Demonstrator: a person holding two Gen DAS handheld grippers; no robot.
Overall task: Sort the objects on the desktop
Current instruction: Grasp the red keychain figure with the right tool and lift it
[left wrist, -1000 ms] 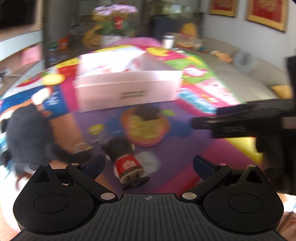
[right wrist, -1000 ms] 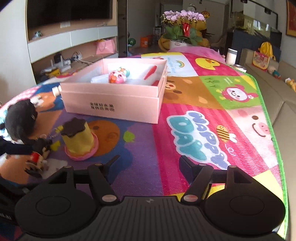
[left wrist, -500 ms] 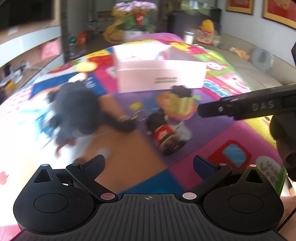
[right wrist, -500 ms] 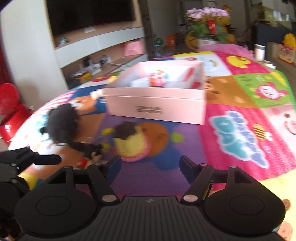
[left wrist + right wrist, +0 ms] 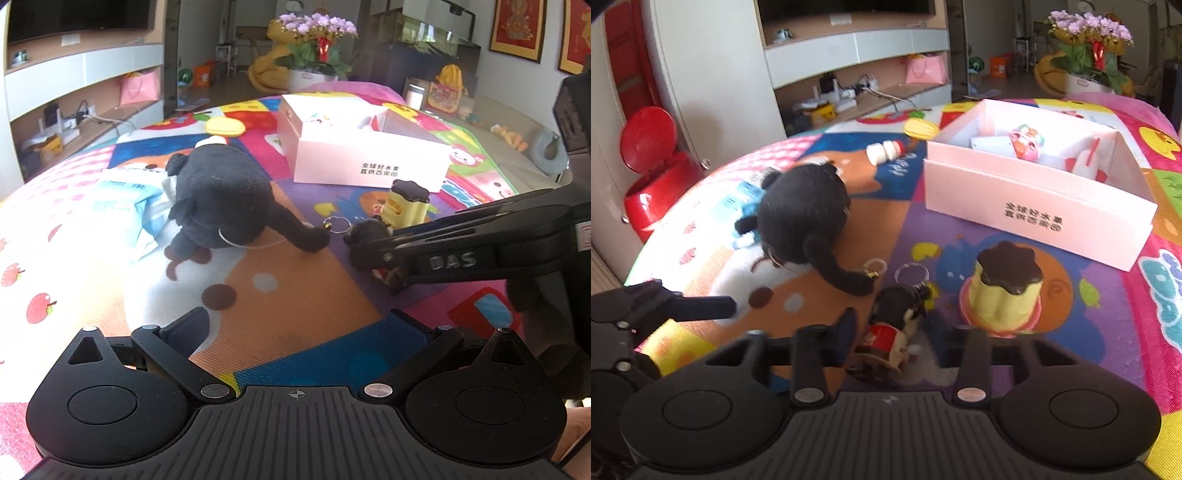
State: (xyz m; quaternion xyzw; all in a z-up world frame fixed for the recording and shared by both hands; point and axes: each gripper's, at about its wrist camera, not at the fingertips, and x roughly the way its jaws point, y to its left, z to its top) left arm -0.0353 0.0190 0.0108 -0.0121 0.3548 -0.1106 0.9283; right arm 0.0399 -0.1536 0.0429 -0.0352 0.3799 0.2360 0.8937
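Note:
A small figurine (image 5: pixel 886 332) with black hair and a red body lies on the colourful mat, its head (image 5: pixel 369 230) also showing in the left wrist view. My right gripper (image 5: pixel 901 339) is closing its jaws on it, one finger on each side. That gripper's long black finger (image 5: pixel 443 254) crosses the left wrist view from the right. My left gripper (image 5: pixel 299 328) stands open over bare mat with nothing between its fingers; one of its fingers (image 5: pixel 683 306) shows at the left of the right wrist view. The pink box (image 5: pixel 1034 199) holds a few toys.
A black plush (image 5: pixel 221 199) lies left of the figurine, its arm reaching a key ring (image 5: pixel 910 273). A yellow pudding toy (image 5: pixel 1004 291) stands to the right. A wipes pack (image 5: pixel 122 195), a white bottle (image 5: pixel 886 151) and a red bin (image 5: pixel 653 177) lie further left.
Both views have swung left across the mat. My right gripper has come over the figurine and its fingers have drawn in around it. The left gripper has moved left, still open.

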